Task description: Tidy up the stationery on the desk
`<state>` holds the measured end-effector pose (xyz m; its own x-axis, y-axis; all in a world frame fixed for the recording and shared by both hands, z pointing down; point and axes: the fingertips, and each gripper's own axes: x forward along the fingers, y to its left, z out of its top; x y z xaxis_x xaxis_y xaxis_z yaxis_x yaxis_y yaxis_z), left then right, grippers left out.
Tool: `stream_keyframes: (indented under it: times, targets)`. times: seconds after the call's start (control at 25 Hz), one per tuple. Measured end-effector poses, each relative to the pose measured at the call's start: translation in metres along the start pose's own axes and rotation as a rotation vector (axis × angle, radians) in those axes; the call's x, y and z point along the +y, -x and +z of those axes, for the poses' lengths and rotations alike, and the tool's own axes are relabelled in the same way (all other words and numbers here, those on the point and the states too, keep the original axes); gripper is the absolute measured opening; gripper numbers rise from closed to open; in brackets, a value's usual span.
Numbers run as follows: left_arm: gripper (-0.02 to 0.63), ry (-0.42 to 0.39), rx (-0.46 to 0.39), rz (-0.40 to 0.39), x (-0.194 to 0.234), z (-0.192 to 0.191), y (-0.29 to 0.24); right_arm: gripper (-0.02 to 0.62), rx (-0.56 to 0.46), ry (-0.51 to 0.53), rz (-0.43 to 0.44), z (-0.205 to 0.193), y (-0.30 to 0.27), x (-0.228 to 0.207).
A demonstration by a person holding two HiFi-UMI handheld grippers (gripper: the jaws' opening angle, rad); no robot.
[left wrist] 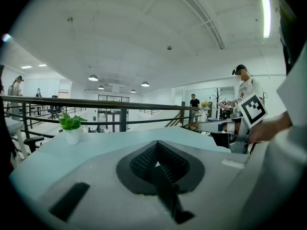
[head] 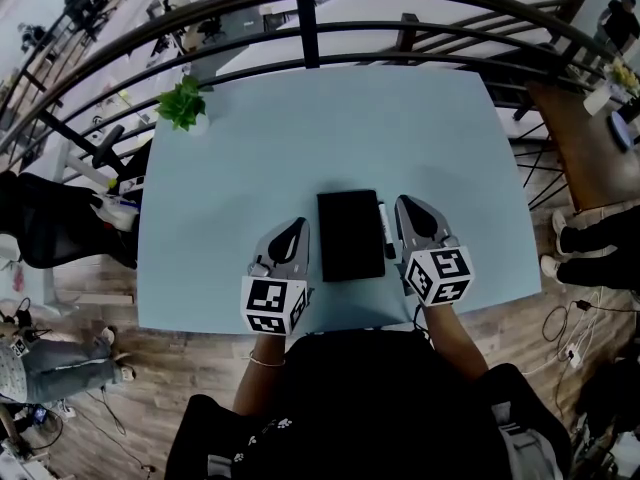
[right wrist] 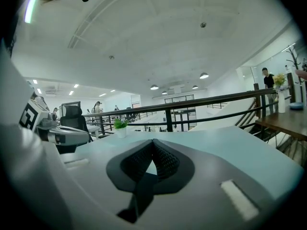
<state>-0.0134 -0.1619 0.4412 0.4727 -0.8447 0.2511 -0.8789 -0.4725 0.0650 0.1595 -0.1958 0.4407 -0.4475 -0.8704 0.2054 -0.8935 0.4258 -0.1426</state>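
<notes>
The black notebook (head: 350,235) is set near the counter's (head: 300,128) front edge, between left gripper (head: 297,224) and right gripper (head: 409,202), lengthwise away; a pen (head: 384,230) lies nearer the right. Both grippers' fingers (right wrist: 165,159) are pressed together, empty.

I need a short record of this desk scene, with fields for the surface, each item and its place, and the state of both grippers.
surface: pale blue table
centre: flat black rectangular item, perhaps a case or notebook, lying flat
beside it: dark pen, close along the item's right edge
far left corner: small green potted plant
left gripper: shut, empty, left of the item
right gripper: shut, empty, right of the pen
</notes>
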Motion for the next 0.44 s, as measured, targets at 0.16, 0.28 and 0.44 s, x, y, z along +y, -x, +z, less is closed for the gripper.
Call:
stream_keyframes:
  times: [0.16, 0.28, 0.44]
  targets:
    - [-0.006, 0.004, 0.001, 0.003, -0.0004, -0.0013, -0.0002, 0.009, 0.001, -0.001, 0.005, -0.0004, 0.0002, 0.0001]
    - [-0.006, 0.007, 0.001, 0.004, 0.0005, -0.0011, -0.0014, 0.009, 0.002, -0.004, 0.005, -0.0007, -0.0008, -0.0007]
    - [-0.006, 0.008, 0.003, 0.004, 0.0016, 0.0005, -0.0039, 0.009, 0.005, -0.008, 0.004, 0.0003, -0.0026, -0.0026]
